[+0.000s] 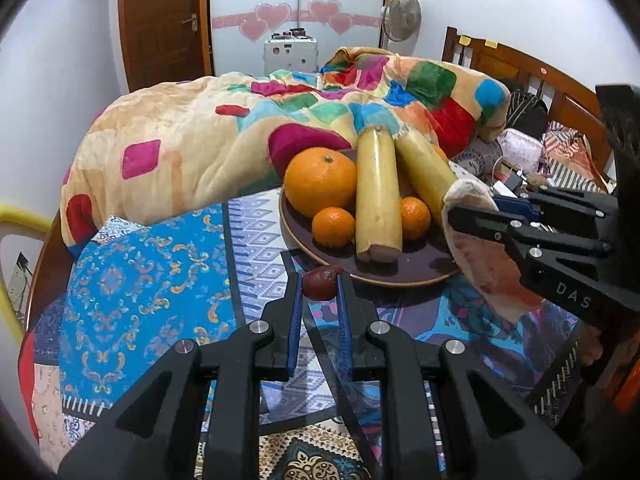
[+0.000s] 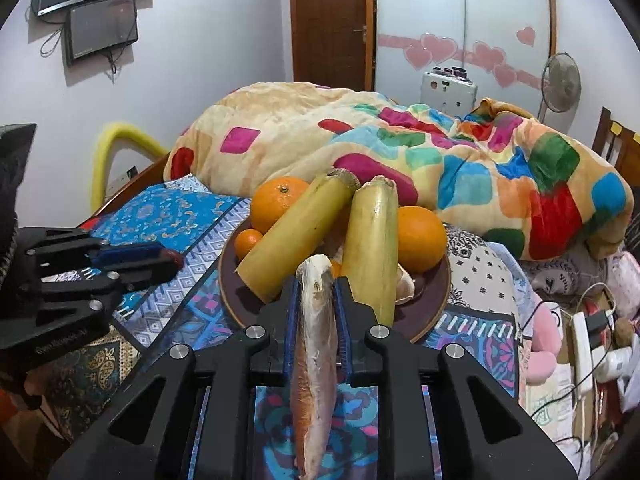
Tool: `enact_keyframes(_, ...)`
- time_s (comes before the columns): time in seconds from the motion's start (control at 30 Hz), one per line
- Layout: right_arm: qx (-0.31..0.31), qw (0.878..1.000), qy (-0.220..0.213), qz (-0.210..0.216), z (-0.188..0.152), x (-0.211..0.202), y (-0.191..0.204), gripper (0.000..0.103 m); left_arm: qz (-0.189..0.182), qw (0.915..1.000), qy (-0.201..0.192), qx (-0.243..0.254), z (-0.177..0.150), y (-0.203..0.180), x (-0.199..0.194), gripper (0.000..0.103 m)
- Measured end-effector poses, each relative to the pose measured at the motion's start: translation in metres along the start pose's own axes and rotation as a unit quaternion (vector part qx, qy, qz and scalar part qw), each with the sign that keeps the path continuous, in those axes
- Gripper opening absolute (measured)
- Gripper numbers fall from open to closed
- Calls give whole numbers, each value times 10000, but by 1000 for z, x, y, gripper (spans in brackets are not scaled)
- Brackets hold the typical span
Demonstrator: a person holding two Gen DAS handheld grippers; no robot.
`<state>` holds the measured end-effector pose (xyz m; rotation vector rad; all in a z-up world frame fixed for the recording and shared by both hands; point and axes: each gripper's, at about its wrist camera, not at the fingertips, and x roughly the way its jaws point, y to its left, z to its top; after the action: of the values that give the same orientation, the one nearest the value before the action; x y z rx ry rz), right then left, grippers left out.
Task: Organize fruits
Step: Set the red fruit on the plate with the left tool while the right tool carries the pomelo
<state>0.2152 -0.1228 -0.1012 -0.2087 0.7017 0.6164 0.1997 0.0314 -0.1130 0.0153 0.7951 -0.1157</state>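
Observation:
A brown plate [image 1: 404, 268] on the patterned bedspread holds a large orange [image 1: 320, 182], two small oranges [image 1: 333, 227], and two pale yellow stalks [image 1: 376, 196]. My left gripper [image 1: 319, 284] is shut on a small dark red fruit [image 1: 319, 282] just in front of the plate's near rim. My right gripper [image 2: 316, 292] is shut on a long piece of pinkish-orange peel [image 2: 314, 360], held over the plate's near edge [image 2: 232, 304]; it also shows in the left wrist view [image 1: 480, 248]. A second large orange [image 2: 420, 238] and another peel piece [image 2: 404, 284] lie on the plate.
A bunched multicoloured blanket [image 1: 240, 136] lies right behind the plate. A wooden headboard [image 1: 532, 76] is at the right. Cables, a power strip [image 2: 584, 344] and clutter lie to the right of the plate. A blue patterned cloth [image 1: 140, 264] covers the bed at left.

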Motion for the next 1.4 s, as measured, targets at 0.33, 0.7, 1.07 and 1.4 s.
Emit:
enact_keyframes(0.33,-31,9999,-104,54,0,-8,2,16,-27,10000,-4,55,0,-6,0,16)
enact_keyframes(0.7,-28,9990,-388,214,43,-9,-1,16,-104,9999,38,99,21,-6,16,16)
enact_keyframes(1.07,178,9983,-366,409,50,11,-16,16,-91,9994,279,209,28,-10,39,16)
enact_keyframes(1.4,365,9984,-229,360,46,21,-31,22,135,9990,371,206,26,-10,47,33)
